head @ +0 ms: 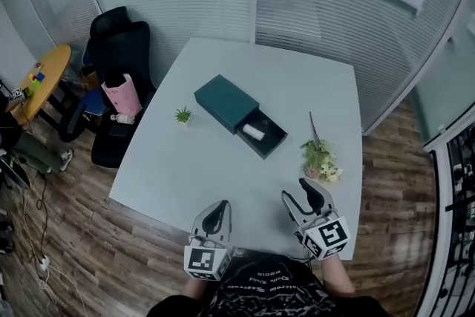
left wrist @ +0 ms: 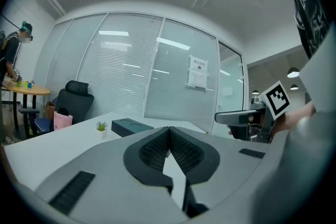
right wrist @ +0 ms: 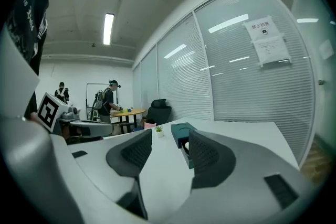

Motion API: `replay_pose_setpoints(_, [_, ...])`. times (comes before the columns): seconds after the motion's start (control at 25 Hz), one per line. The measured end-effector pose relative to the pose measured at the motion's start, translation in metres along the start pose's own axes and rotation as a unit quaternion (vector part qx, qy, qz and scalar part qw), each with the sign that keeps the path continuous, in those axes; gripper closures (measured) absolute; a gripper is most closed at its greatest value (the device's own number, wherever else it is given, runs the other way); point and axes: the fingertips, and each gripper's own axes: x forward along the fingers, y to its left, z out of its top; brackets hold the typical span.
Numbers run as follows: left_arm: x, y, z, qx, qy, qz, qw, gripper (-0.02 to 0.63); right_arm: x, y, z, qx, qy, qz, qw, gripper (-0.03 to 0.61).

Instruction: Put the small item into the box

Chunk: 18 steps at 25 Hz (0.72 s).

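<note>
A dark teal box lies in the middle of the white table, its drawer pulled out toward the right. A small white item lies inside the drawer. My left gripper hovers at the table's near edge, jaws together with nothing between them. To its right, my right gripper stands open and empty. In the left gripper view the box shows far off beyond the shut jaws. In the right gripper view the box lies between the spread fingers, farther away.
A tiny potted plant stands left of the box. A bunch of flowers lies by the right edge, just ahead of my right gripper. A black office chair with a pink bag stands left of the table. Glass walls with blinds lie behind.
</note>
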Motion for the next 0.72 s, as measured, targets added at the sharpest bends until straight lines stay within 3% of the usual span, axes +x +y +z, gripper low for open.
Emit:
replay_pose_setpoints(0.12, [-0.004,-0.007,-0.006,0.005,0.007,-0.011,0.9999,0.594,-0.021,0.004,-0.015,0.007,-0.001,-0.023,1.0,0.353])
replay_pose_setpoints(0.36, [-0.01,-0.014,-0.015,0.006,0.013,-0.023,0.9996,0.594,-0.055,0.008,-0.056,0.072,0.011,-0.067,0.995,0.356])
replay_pose_setpoints(0.72, [-0.016,-0.021,-0.017,0.013,0.013,-0.03,0.9994,0.594,-0.058,0.012,-0.054,0.059,0.005,-0.071,0.996,0.353])
